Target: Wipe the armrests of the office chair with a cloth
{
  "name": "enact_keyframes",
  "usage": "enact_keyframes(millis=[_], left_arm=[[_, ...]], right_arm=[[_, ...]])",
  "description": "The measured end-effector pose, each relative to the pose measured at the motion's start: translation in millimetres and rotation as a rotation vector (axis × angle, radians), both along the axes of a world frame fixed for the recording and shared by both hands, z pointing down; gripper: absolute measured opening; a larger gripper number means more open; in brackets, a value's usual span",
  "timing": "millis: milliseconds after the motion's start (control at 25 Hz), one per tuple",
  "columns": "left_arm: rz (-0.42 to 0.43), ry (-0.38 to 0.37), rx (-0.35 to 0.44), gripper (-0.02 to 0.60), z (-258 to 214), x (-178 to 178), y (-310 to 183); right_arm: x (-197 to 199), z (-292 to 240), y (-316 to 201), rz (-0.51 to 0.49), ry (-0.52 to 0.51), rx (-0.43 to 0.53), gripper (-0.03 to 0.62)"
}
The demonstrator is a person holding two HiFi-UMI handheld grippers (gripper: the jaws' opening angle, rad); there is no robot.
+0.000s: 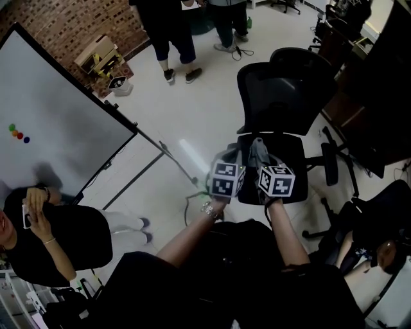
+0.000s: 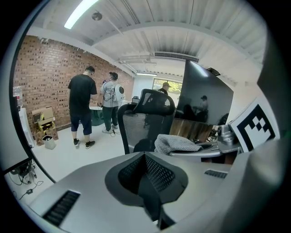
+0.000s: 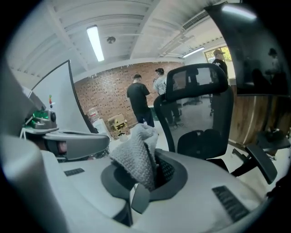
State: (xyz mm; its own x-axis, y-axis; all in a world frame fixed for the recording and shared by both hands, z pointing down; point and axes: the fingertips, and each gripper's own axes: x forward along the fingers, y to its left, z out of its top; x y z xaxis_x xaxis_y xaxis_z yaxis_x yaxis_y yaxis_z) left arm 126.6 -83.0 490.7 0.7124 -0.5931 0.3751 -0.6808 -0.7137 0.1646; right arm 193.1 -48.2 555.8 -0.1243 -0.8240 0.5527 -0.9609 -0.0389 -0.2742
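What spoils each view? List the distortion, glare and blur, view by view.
Head view: dim overall, with a pale glare streak on the floor beside the office chair. Left gripper view: strong fisheye bowing of the brick wall, black corners, and the ceiling light blown out. Right gripper view: the same fisheye bend and black corners, though the cloth shows a sharp weave.

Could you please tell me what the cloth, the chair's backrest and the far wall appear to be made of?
Cloth: a soft grey woven or knitted textile, probably microfibre; bumpy waffle-like surface, limp folds.
Backrest: likely black mesh on a hard plastic frame; light shows through it.
Wall: bare red brick, matte, with visible mortar lines.
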Motion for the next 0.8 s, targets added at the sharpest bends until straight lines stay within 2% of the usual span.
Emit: enact_keyframes(millis=[560, 800], left_arm=[[0.001, 0.011, -0.017, -0.008, 5, 3, 13], [0.01, 0.0, -0.015, -0.008, 6, 0, 17]], right_arm=[[-21, -20, 8, -0.096, -0.037, 0.07, 0.034], [-21, -31, 16, -0.096, -0.063, 0.114, 0.034]])
